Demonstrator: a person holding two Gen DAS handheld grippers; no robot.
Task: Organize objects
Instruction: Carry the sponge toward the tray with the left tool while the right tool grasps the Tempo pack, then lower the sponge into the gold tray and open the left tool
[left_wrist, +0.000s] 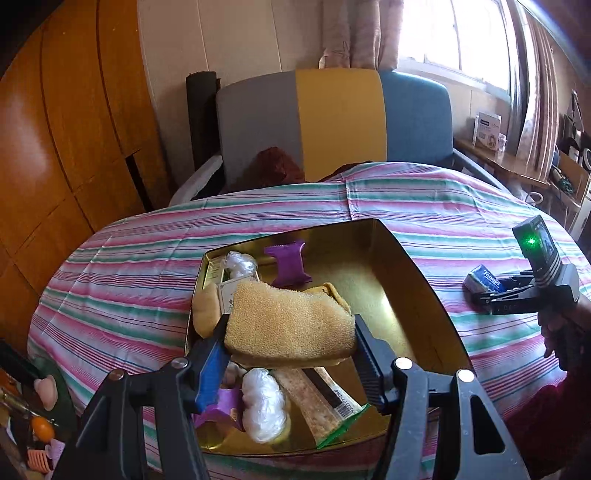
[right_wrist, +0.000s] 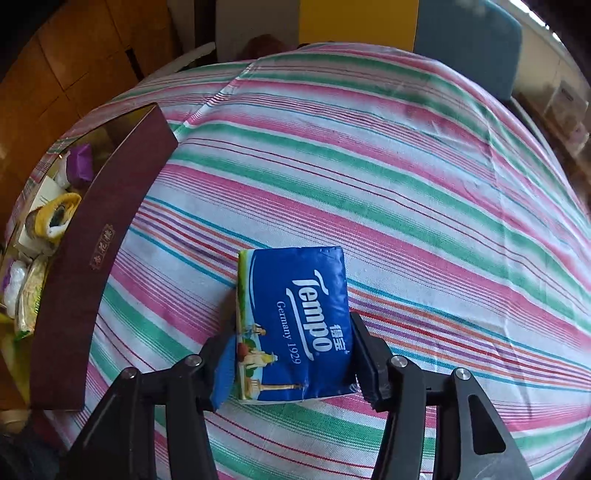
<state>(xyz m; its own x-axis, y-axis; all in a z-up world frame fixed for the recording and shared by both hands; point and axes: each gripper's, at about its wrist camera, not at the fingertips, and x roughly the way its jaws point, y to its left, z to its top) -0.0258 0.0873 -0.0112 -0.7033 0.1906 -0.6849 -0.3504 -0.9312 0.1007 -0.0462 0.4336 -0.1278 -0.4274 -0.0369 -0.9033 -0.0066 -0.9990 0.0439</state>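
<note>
My left gripper (left_wrist: 291, 343) is shut on a yellow fuzzy sock (left_wrist: 288, 321) and holds it over the gold tin box (left_wrist: 406, 295). The box holds a purple sachet (left_wrist: 288, 264), white plastic-wrapped bundles (left_wrist: 264, 404), a long snack packet (left_wrist: 317, 402) and small cartons. My right gripper (right_wrist: 291, 354) has its fingers against both sides of a blue Tempo tissue pack (right_wrist: 295, 321) that lies on the striped cloth; it also shows in the left wrist view (left_wrist: 484, 282). The box's maroon outer wall (right_wrist: 96, 266) stands to the left of the pack.
The table wears a pink, green and white striped cloth (right_wrist: 406, 184). A grey, yellow and blue chair (left_wrist: 332, 125) stands behind it. A wooden cabinet (left_wrist: 66, 129) is on the left. Small clutter (left_wrist: 40, 428) sits at the lower left edge.
</note>
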